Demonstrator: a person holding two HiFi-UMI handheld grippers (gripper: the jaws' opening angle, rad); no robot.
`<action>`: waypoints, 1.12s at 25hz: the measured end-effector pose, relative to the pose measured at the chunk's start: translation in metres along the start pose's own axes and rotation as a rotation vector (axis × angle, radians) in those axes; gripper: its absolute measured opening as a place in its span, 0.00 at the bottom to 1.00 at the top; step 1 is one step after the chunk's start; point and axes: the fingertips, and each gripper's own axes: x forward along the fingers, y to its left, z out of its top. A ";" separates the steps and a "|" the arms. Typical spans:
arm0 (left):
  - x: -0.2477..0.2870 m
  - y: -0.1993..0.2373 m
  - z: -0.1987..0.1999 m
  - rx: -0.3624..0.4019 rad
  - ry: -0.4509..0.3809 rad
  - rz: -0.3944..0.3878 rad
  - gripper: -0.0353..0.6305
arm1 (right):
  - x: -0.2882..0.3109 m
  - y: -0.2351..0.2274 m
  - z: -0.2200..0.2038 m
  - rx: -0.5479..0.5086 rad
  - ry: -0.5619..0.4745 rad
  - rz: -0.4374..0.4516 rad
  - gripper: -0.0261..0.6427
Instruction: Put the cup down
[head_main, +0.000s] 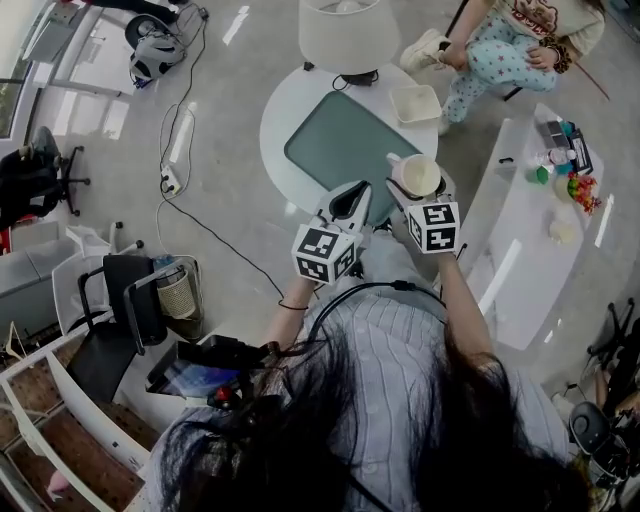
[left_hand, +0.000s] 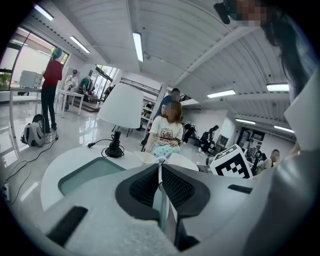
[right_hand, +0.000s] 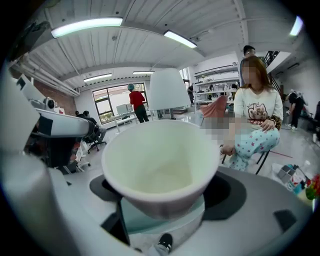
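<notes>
The right gripper (head_main: 421, 194) is holding a white cup (right_hand: 161, 167) between its two jaws, which are pressing on the cup's lower wall from both sides. The cup is staying upright with its mouth open to the top. It is hanging over the near right edge of the round white table (head_main: 275, 115), above the corner of the green mat (head_main: 340, 145). It is not possible to tell whether its bottom is touching the mat. The left gripper (left_hand: 160, 169) is hovering just beside the right one, on its left, over the near edge of the mat. Its jaws are pressed together and are grasping nothing. A lamp (head_main: 340, 32) is standing at the far side of the table, and a small white dish (head_main: 415, 102) is lying near it. A person (head_main: 505, 45) is sitting behind the table.
</notes>
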 end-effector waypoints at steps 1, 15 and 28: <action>0.002 0.001 0.000 -0.001 0.003 0.002 0.08 | 0.004 -0.001 -0.002 -0.002 0.003 0.002 0.68; 0.021 0.016 -0.005 0.002 0.046 0.013 0.08 | 0.055 -0.014 -0.030 -0.028 0.094 -0.026 0.68; 0.025 0.028 -0.011 -0.001 0.072 0.029 0.08 | 0.082 -0.022 -0.060 -0.032 0.176 -0.051 0.68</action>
